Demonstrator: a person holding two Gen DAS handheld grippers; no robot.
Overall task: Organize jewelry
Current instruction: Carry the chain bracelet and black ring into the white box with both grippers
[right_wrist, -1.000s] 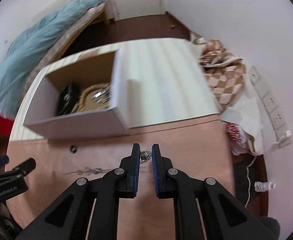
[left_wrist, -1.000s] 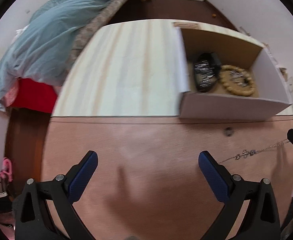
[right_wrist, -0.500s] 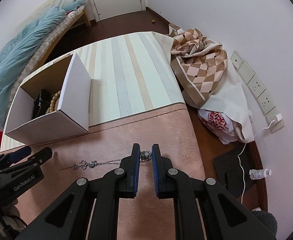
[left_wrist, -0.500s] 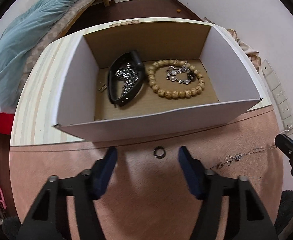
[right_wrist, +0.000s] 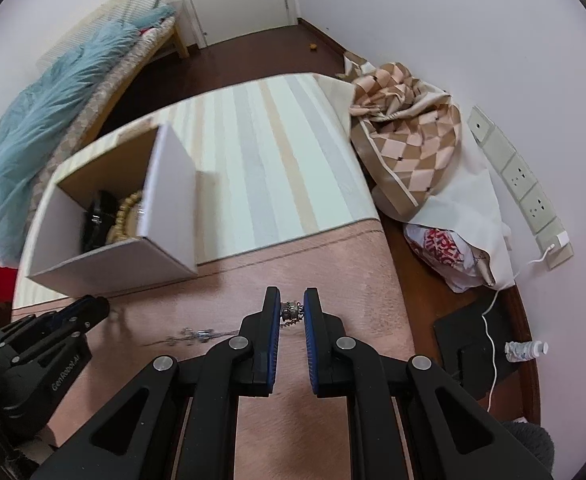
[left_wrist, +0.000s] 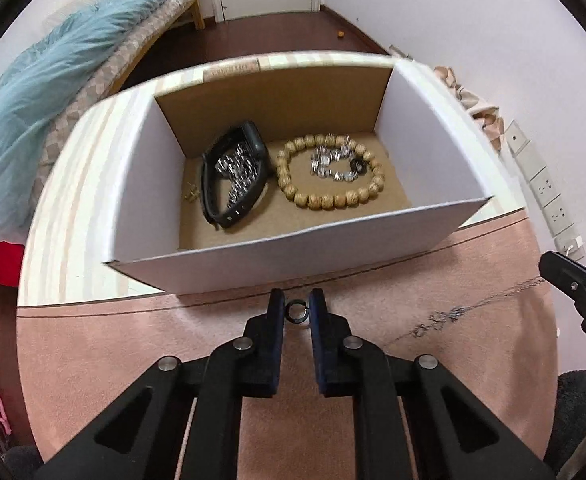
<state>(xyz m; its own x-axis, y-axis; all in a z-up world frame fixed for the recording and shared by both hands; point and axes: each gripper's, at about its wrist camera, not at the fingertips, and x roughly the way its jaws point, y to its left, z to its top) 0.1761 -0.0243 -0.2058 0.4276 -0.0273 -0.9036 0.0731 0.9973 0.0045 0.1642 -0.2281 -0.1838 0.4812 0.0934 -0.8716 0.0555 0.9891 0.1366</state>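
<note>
Judging by the white box [left_wrist: 253, 256], the sorting is partly done: a black band [left_wrist: 233, 184] with metal links and a wooden bead bracelet [left_wrist: 329, 200] ringing a silver chain already lie inside. Two pieces are left outside on the pink counter [left_wrist: 133, 352]. The left gripper [left_wrist: 296, 312] has its jaws narrowed on a small dark ring [left_wrist: 296, 313] just before the box; the right gripper [right_wrist: 292, 312] pinches one end of a thin chain necklace [right_wrist: 197, 334].

"GenRobot.AI" on left claw [right_wrist: 93, 310]
</note>
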